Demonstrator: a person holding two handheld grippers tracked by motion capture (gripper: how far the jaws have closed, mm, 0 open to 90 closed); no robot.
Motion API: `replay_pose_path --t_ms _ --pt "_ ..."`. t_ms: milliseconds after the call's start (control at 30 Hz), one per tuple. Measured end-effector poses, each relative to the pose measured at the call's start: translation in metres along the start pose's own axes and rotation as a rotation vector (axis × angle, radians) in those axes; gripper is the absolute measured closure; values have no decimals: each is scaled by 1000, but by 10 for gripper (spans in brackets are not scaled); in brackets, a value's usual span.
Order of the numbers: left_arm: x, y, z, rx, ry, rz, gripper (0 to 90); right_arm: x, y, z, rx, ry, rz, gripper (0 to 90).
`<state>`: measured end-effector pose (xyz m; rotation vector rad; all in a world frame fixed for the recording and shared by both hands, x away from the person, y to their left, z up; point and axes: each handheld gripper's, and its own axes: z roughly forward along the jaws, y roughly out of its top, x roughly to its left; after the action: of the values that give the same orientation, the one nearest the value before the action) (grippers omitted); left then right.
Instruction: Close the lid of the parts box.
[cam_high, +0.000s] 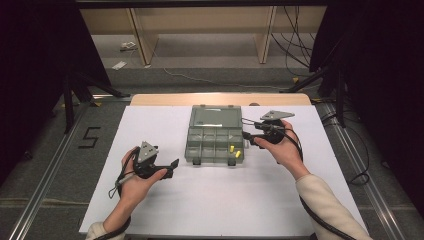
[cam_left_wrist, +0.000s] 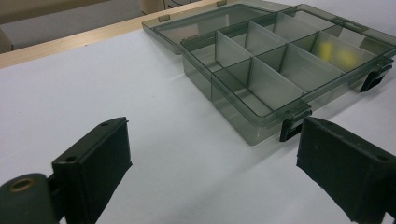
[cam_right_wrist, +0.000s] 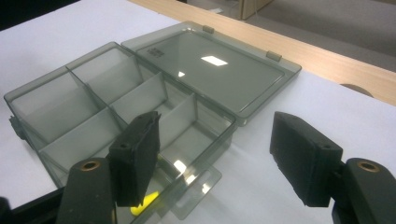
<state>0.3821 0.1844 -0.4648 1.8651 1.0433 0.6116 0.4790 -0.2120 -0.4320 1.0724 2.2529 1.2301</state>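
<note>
We are working at the compartment box (cam_high: 215, 135), lying open toward the desk's (cam_high: 165, 200) far edge, lid flat behind it. Our right gripper (cam_high: 246, 135), fingers wide and empty, is hovering beside the corner holding yellow pieces (cam_high: 234, 151); our left gripper (cam_high: 173, 165), likewise open, is waiting nearby.

A lab-style recording booth: black curtains (cam_high: 35, 55) hang left and right, metal floor rails (cam_high: 47, 165) flank the white counter (cam_high: 220, 200), cables (cam_high: 295, 42) trail by far wooden shelving (cam_high: 200, 22).
</note>
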Motion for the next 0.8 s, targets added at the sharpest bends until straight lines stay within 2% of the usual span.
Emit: replay_pose_path --t_ms 200,300,400,433,533,567,600,633,667,700,733,800 --pt "1 0 -1 -1 -1 -3 106 -7 1 0 15 -19 7 420" --pt "2 0 -3 -7 1 -13 111 -16 9 5 25 -32 33 488" --pt "1 0 -2 -9 0 -15 113 -21 13 10 33 -46 35 511" --pt "1 0 -2 -11 -1 -17 115 -24 20 18 47 -63 48 535" --pt "1 0 0 -13 -5 -18 117 -26 25 25 65 -78 64 559" --pt "2 0 1 -9 -9 -19 118 -29 33 36 87 -101 77 593" --pt "2 0 1 -9 -9 -19 119 -29 33 36 87 -101 77 593" --pt "2 1 2 -10 -10 -18 120 -33 40 46 105 -114 99 626" --pt "1 1 2 -11 -12 -19 120 -33 40 46 105 -114 99 626" --pt "1 1 3 -12 -15 -18 121 -37 46 59 128 -133 131 653" --pt "1 1 3 -12 -15 -18 121 -37 46 59 128 -133 131 653" --pt "0 2 4 -12 -20 -16 122 -42 48 71 154 -149 149 670"
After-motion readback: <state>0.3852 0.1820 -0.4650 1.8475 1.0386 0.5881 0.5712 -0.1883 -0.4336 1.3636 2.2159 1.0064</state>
